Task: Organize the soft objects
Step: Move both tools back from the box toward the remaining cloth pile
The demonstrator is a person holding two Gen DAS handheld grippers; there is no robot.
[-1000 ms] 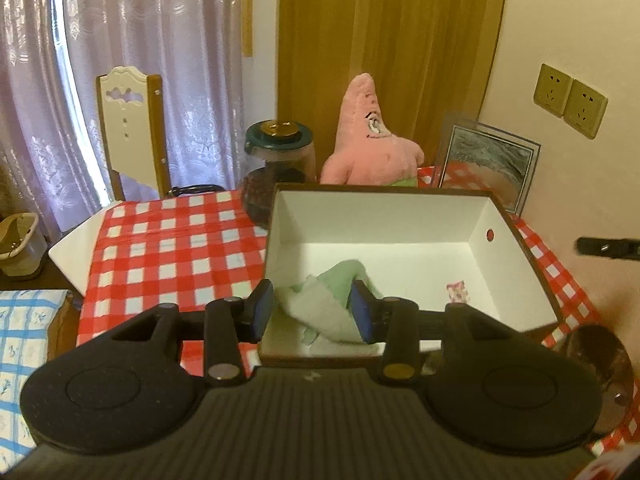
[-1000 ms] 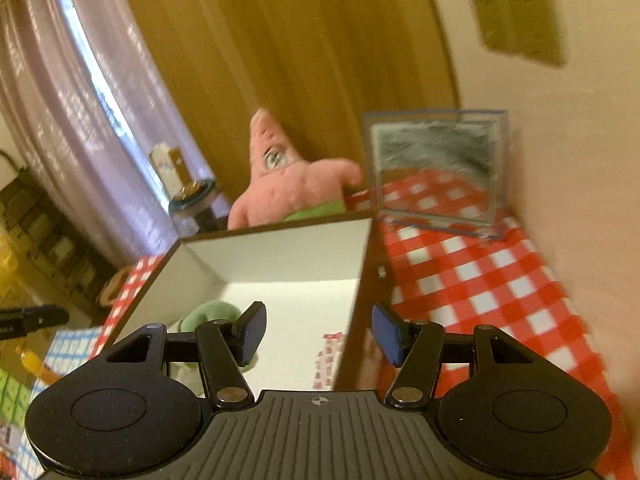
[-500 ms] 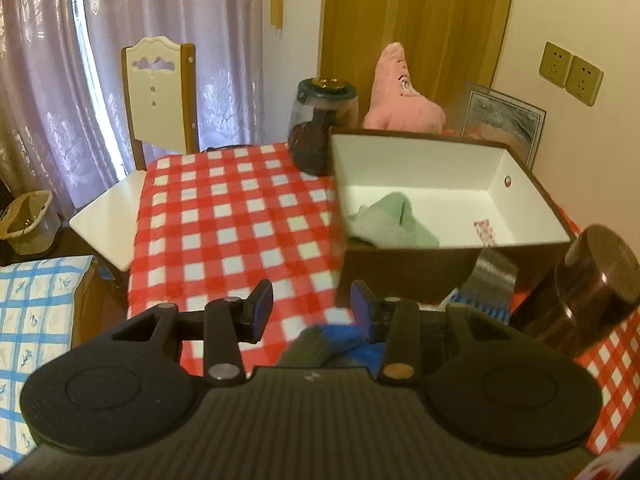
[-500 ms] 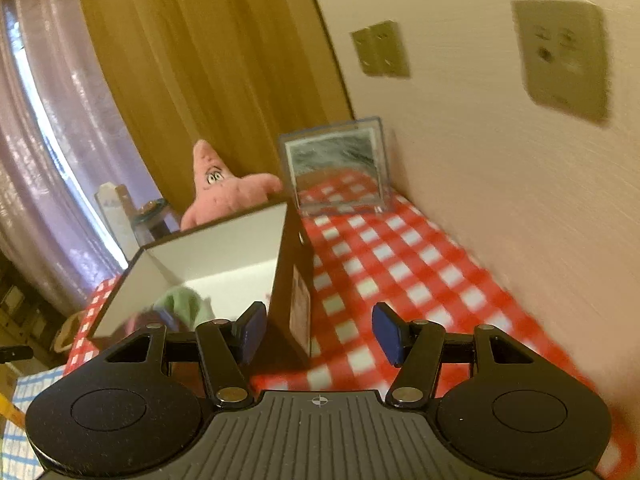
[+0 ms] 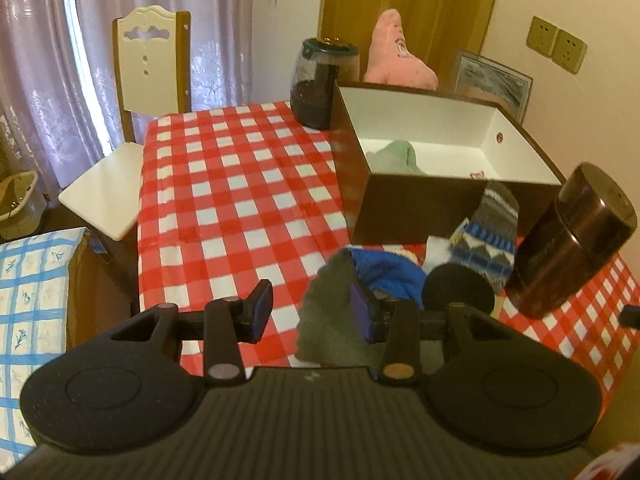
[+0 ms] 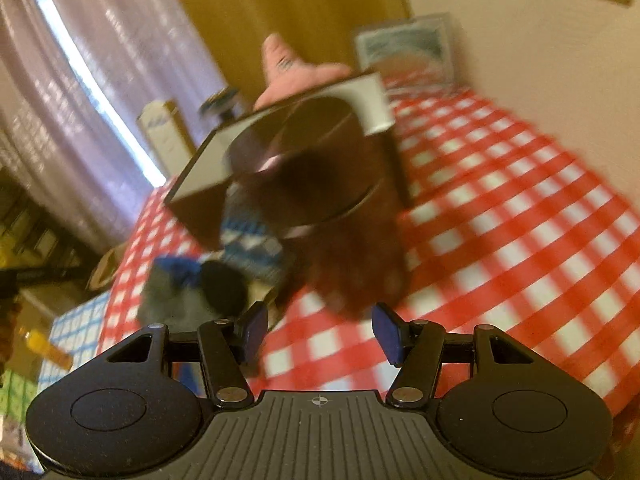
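A brown box with a white inside (image 5: 516, 132) stands on the red checked tablecloth and holds a green cloth (image 5: 394, 156). In front of it lie a grey and blue sock (image 5: 360, 280) and a patterned blue, white and grey sock (image 5: 486, 240) with a dark opening. My left gripper (image 5: 312, 314) is open, low over the table, its right finger beside the grey and blue sock. My right gripper (image 6: 318, 330) is open and empty, close in front of a dark brown canister (image 6: 316, 200); that view is blurred. The socks also show there (image 6: 192, 284).
A dark brown canister (image 5: 576, 244) stands right of the socks. A dark glass jar (image 5: 320, 84), a pink star plush (image 5: 394, 56) and a framed picture (image 5: 494, 80) stand behind the box. A white chair (image 5: 132, 120) is at the table's left edge.
My left gripper has pulled back from the box, leaving the green cloth inside, and dropped towards the socks. My right gripper has swung back and left to face the canister.
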